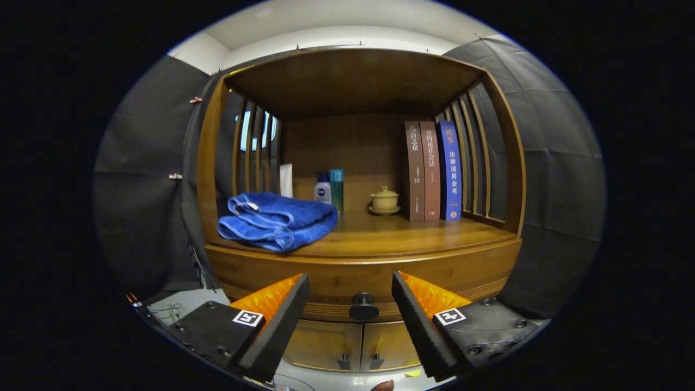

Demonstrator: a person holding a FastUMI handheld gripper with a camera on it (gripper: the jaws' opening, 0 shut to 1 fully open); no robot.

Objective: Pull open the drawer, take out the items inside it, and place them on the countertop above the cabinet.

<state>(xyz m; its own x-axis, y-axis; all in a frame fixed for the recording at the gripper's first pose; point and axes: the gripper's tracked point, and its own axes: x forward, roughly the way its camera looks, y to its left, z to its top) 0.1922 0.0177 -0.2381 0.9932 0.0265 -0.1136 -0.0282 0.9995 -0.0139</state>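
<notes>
Between spread tongs (pixel 351 304): drawer knob (pixel 364 307); towel (pixel 277 220) above.

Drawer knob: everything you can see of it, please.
The drawer knob is a small, round, dark knob, black or near black, with a smaller cap above a wider base. It sits at the middle of the wooden drawer front, just under the countertop and above two lower cabinet doors. The drawer looks closed. The knob lies between the open fingers of the gripper, somewhat ahead of them; nothing touches it.
</notes>
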